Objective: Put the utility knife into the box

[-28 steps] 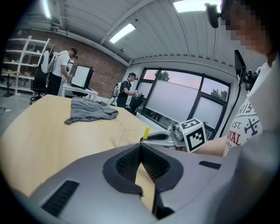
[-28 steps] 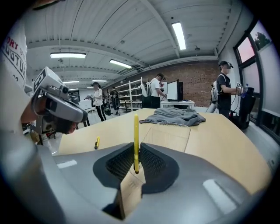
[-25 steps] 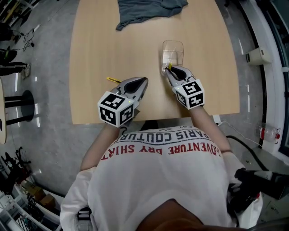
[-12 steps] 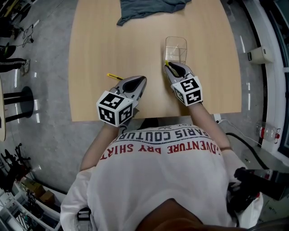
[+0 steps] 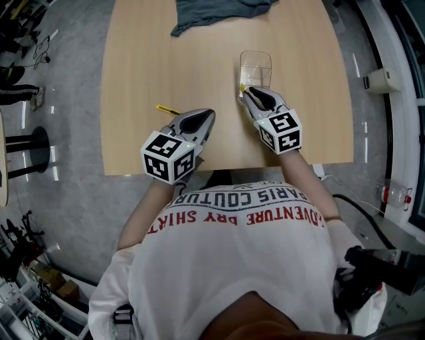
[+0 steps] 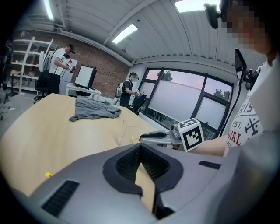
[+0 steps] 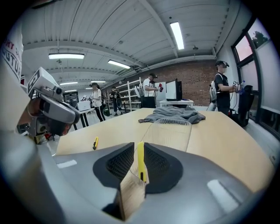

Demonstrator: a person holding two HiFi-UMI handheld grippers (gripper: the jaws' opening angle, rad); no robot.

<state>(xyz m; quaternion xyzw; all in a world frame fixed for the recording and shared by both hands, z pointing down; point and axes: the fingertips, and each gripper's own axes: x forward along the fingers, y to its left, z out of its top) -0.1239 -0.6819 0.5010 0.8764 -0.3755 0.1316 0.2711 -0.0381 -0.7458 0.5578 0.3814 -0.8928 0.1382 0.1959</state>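
**Bench stock: one box, two knives, one knife already in hand**

- Table [image 5: 133, 80], one. Pale wood, and it carries everything listed.
- Cloth [image 5: 212, 13], one. Grey and crumpled, at the far edge, well apart from the work.
- Box [image 5: 256, 66], one. Clear plastic with an open top. Probably light and easily shoved.
- Grippers, two.
  - The right gripper [image 5: 247, 91] is clamped on the utility knife [image 7: 140, 159], with its tips just short of the box's near wall.
  - The left gripper [image 5: 209, 114] has its jaws closed together on nothing.
- Knives, two, both yellow and slim.
  - The held one stands edgewise between the pads.
  - The spare knife [image 5: 166, 109] lies on the table near the left gripper.
  - Judged light, stiff and smooth-sided, so likely to pivot in the grip. Best taken mid-body across the flat sides.
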